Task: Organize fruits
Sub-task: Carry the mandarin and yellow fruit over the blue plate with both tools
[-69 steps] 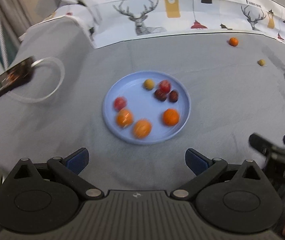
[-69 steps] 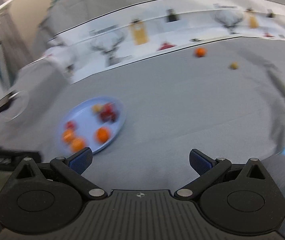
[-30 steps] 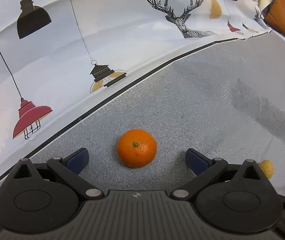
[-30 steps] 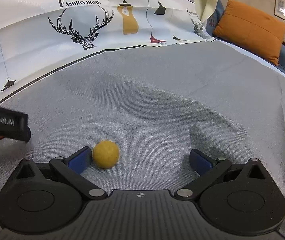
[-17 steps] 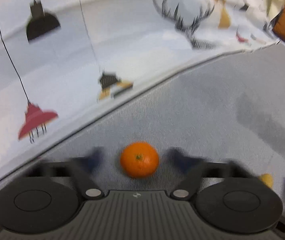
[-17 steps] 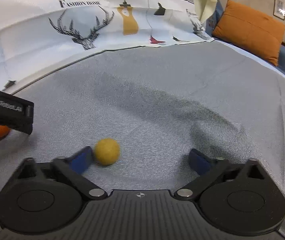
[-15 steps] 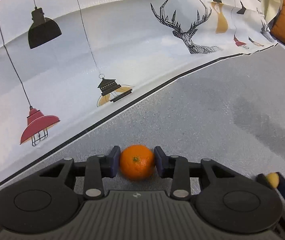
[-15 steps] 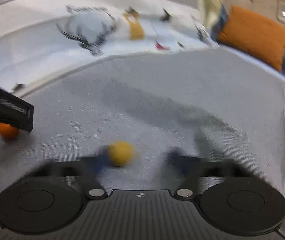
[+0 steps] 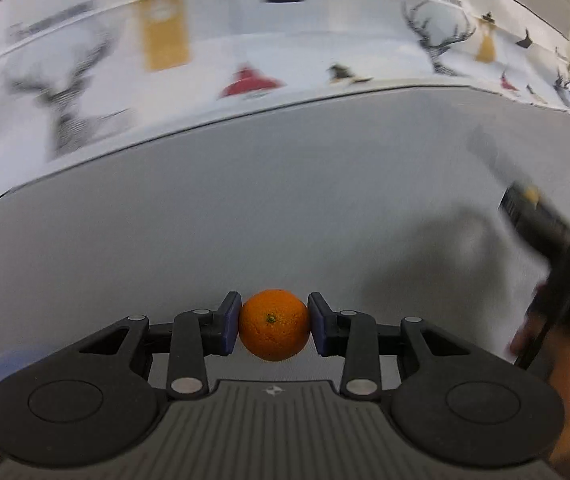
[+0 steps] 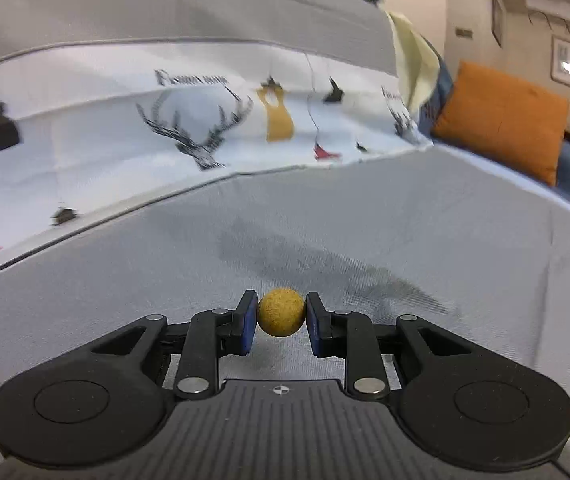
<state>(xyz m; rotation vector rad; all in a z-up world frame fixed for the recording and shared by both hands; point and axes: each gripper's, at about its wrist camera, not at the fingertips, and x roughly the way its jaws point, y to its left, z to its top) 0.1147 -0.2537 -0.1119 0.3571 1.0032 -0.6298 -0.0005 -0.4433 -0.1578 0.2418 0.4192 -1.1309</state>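
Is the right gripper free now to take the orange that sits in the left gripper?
Probably not: the right gripper is shut on a yellow ball-shaped fruit, and the left gripper clamps the orange.

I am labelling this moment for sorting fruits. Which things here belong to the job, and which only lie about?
Job: orange in left gripper; yellow fruit in right gripper.

Lying about: grey cloth, printed sheet, orange cushion.

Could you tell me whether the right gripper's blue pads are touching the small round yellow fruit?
Touching. The right wrist view shows the right gripper with both blue pads pressed against opposite sides of the small round yellow fruit, no gap either side.
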